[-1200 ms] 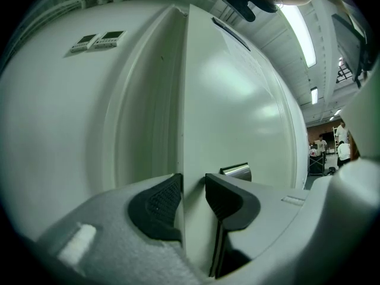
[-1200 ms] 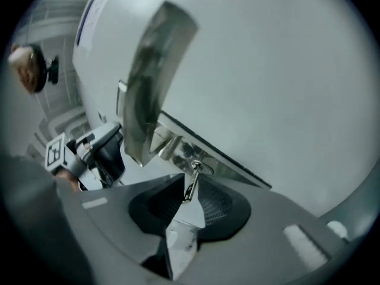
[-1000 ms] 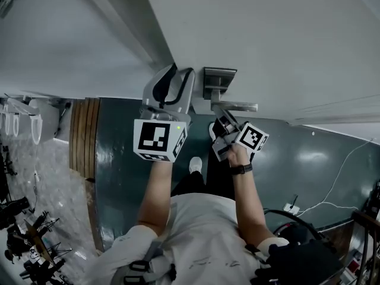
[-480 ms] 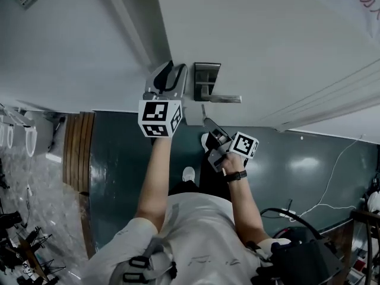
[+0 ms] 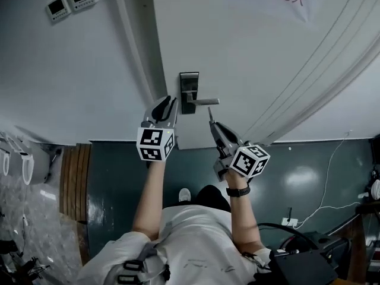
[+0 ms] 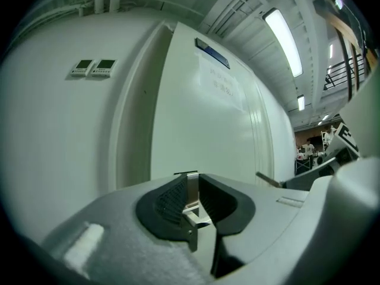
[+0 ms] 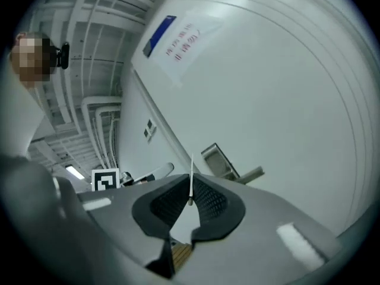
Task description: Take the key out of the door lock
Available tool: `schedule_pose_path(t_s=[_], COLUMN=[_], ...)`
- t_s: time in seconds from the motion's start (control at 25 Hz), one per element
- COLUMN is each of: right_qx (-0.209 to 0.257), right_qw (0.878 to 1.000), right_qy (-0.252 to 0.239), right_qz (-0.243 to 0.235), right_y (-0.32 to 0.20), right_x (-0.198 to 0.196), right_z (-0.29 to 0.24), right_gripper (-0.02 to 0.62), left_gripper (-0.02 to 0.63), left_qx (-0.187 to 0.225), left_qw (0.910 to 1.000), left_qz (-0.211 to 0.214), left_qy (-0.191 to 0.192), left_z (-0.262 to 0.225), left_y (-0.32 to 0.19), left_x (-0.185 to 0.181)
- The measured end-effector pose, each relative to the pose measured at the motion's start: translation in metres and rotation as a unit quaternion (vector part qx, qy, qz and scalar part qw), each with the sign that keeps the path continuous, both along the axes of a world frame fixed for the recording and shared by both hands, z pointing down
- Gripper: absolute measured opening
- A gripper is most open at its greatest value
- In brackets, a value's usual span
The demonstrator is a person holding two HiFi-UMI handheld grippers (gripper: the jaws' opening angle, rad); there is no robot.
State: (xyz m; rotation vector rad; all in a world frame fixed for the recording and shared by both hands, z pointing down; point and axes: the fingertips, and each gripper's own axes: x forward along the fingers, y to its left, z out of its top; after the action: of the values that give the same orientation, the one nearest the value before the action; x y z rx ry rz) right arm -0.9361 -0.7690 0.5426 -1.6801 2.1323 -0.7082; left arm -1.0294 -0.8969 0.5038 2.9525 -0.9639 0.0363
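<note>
I wear a white short-sleeved shirt (image 5: 196, 242) and a black watch (image 5: 237, 191) on my right wrist. My left gripper (image 5: 165, 104) and right gripper (image 5: 212, 125) are grey with black ribbed pads (image 6: 163, 200) and white cubes (image 5: 155, 144) bearing black square markers; the left jaws are closing, nothing between them.

Door (image 5: 249, 70) ahead — lever handle (image 5: 205, 101) juts out.

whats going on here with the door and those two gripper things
A person stands at a white door with a gripper in each hand. The right gripper pinches a thin key between its fingers. The key is already out of the door lock and sits just below the lever handle. The left gripper hovers left of the lock, its fingers closing with nothing between them.
</note>
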Motion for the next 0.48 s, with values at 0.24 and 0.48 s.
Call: schedule_pose_path(t_s=[0.24,0.48], right_qx=[0.05,0.087], right_qw=[0.989,0.97], right_qy=[0.127,0.213], right_qz=[0.052,0.074], right_y=[0.062,0.141], right_x=[0.024,0.033], right_z=[-0.062,-0.092], right_gripper=[0.028,0.028], left_gripper=[0.002,0.002], left_qx=[-0.011,0.0], left_qw=[0.9997,0.9994], left_qz=[0.015,0.029], left_qy=[0.013,0.021], left_z=[-0.008,-0.023], left_y=[0.082,0.175], left_x=[0.02,0.043])
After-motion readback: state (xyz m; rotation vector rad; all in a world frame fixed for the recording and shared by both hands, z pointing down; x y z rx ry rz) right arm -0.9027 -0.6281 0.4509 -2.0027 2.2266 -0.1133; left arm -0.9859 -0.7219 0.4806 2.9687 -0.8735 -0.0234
